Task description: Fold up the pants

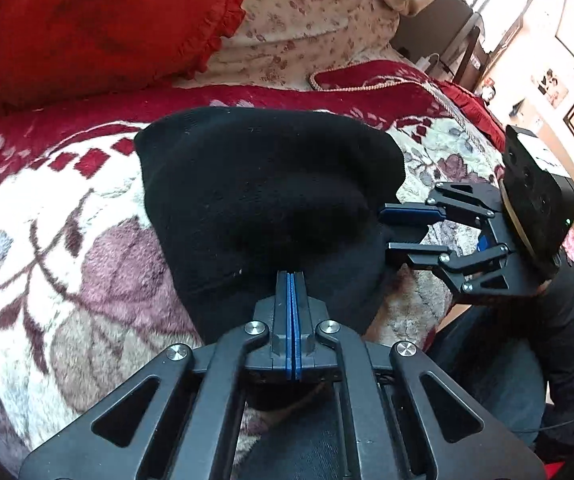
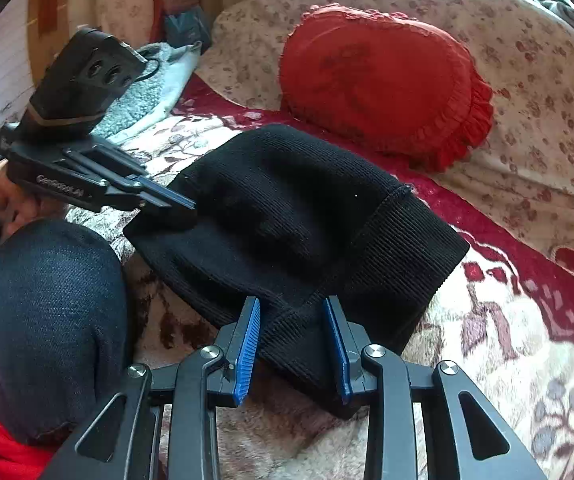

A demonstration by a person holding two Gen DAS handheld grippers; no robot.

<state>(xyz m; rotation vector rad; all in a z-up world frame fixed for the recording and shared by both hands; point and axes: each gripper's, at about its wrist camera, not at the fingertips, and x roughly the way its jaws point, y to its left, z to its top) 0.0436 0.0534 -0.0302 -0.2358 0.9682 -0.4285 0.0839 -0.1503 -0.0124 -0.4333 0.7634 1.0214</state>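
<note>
The black knit pants (image 1: 263, 200) lie folded in a compact bundle on the floral blanket (image 1: 47, 240); they also show in the right wrist view (image 2: 287, 216). My left gripper (image 1: 291, 276) is shut on the near edge of the pants; in the right wrist view it (image 2: 187, 204) pinches their left corner. My right gripper (image 2: 291, 304) is open, its blue pads either side of the pants' near edge with fabric between them. In the left wrist view it (image 1: 387, 230) stands open at the pants' right edge.
A red ruffled cushion (image 2: 383, 84) leans on the floral sofa back (image 2: 527, 80) behind the pants. The person's jeans-clad knee (image 2: 43, 320) is close at the left. A pale blue fleece (image 2: 147, 96) lies at the far left.
</note>
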